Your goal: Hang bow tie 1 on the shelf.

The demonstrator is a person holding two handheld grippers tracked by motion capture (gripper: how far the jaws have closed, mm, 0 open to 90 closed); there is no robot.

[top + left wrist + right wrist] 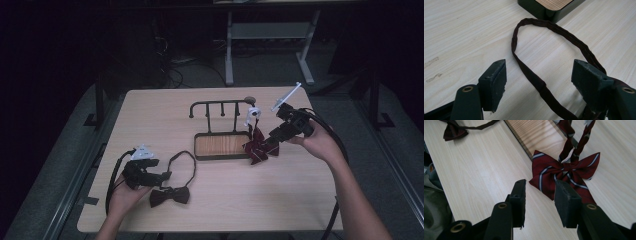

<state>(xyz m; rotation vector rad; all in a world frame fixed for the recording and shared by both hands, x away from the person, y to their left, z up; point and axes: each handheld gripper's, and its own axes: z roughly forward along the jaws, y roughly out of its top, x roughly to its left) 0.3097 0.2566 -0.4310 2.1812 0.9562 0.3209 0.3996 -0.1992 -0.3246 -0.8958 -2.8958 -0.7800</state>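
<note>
Count on my table [150, 107]: two bow ties, one dark [170, 195] and one striped red [257, 148]. One hanger rack [220, 106] with one wood-topped base [221, 145]. Two grippers, my left [162, 176] and my right [270, 138].

My left gripper [162, 176] rests low at the near left, jaws spread wide, forearm coming in from the near edge. My right gripper [267, 142] sits farther right, angled left and down, jaws partly apart.
</note>
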